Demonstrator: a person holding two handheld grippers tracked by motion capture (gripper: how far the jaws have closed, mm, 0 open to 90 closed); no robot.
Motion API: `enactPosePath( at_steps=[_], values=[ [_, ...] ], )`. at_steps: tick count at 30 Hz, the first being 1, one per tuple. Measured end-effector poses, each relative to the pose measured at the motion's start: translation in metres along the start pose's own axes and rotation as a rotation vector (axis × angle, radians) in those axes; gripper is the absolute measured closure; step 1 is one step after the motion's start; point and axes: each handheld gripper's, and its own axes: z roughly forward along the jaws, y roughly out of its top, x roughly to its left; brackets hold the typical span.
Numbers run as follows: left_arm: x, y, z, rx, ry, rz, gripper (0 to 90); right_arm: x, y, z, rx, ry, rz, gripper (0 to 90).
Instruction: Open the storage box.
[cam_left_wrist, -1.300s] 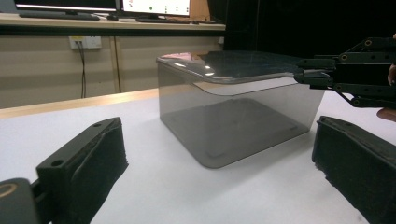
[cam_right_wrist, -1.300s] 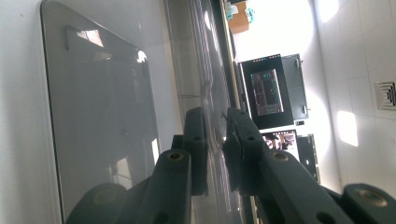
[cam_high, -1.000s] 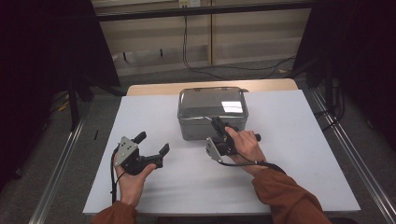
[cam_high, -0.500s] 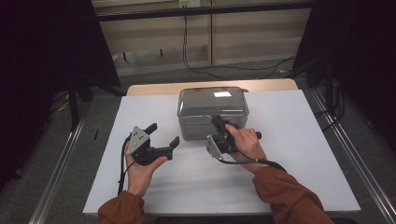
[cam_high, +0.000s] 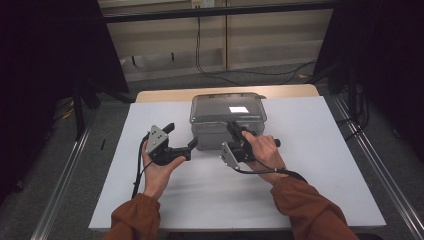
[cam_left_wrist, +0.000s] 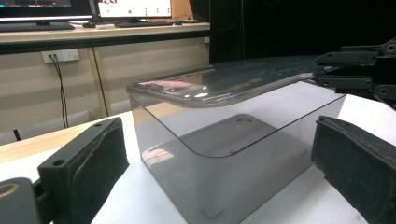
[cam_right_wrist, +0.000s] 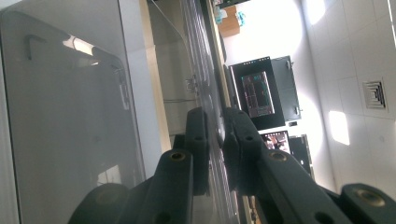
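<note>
A clear smoky plastic box (cam_high: 227, 117) with a clear lid (cam_high: 235, 102) stands at the middle back of the white table (cam_high: 310, 165). My right gripper (cam_high: 231, 126) is at the box's front edge, shut on the lid's rim. In the right gripper view the jaws (cam_right_wrist: 219, 149) pinch the thin lid edge (cam_right_wrist: 210, 107). My left gripper (cam_high: 181, 136) is open just off the box's front left corner, not touching it. In the left gripper view the box (cam_left_wrist: 224, 154) stands between and beyond the wide-open jaws, with the right gripper (cam_left_wrist: 369, 74) at the lid's (cam_left_wrist: 224, 84) far end.
The white table sheet has free room left, right and in front of the box. Metal rails (cam_high: 65, 175) run along both sides of the table. Cables (cam_high: 210, 60) lie on the floor behind it, with dark curtains at both sides.
My left gripper has moved right and forward, up to the box's left front corner, staying open. The right gripper has stayed on the lid's rim; the glare on the lid has shifted.
</note>
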Motion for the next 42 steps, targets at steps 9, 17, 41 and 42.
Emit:
enactPosePath(
  at_steps=[9,17,41,42],
  values=[
    [0.008,0.004,0.019,-0.011,0.028,0.04,4.9,-0.002,0.002,0.001,0.0,-0.008,-0.001,80.6],
    [0.007,0.0,0.032,0.0,0.037,0.018,7.2,-0.001,0.002,0.002,-0.004,-0.008,-0.002,80.5],
    [0.013,0.006,0.052,-0.028,0.016,0.107,19.6,-0.007,-0.001,0.001,-0.009,0.0,0.081,71.3],
    [0.013,0.006,0.053,-0.03,0.02,0.109,19.7,-0.008,-0.003,0.001,-0.013,0.002,0.105,70.0]
  ],
)
